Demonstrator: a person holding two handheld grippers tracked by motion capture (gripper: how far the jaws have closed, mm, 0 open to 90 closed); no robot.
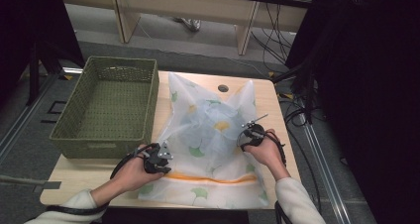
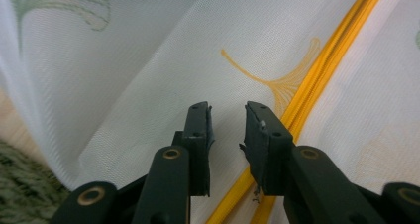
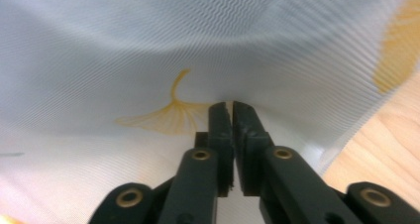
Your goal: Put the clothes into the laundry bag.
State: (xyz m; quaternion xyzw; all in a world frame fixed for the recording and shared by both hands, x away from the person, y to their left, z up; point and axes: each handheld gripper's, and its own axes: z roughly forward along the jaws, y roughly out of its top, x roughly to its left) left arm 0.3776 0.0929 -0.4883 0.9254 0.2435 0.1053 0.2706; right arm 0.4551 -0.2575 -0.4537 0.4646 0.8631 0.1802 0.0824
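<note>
The left tongs (image 2: 227, 130) were spread, with a clear gap between the two black jaws and nothing in it. They hung over the thin white cloth (image 2: 163, 70), right by its orange stripe (image 2: 317, 70). A small orange leaf shape (image 2: 285, 78) was printed beside the stripe. In the high view the left tongs (image 1: 161, 157) sat in the lower left of the frame, on the cloth's left edge, held by the left hand (image 1: 131, 174).

The right tongs (image 3: 232, 116) were pressed almost together — just a thin slit stayed between the jaws. Their tips touched the cloth (image 3: 148, 50) where it dipped, and it looked pinched there, though I cannot tell for sure. An orange leaf print (image 3: 166, 112) lay just left of the tips. A bit of wooden table (image 3: 386, 144) showed at the lower right. In the high view the right tongs (image 1: 252, 134) were right of the middle, held by the right hand (image 1: 270, 152).

The cloth (image 1: 213, 135) was spread over the middle of the table (image 1: 84, 177), with yellow and green prints and the stripe (image 1: 208, 178) near its bottom edge. It puffed up in the middle — two corners stuck up at the top.

A green woven basket (image 1: 106, 105) stood at the left, touching the cloth's edge. The floor (image 1: 198, 40) and black cables (image 1: 297, 115) lay beyond.
</note>
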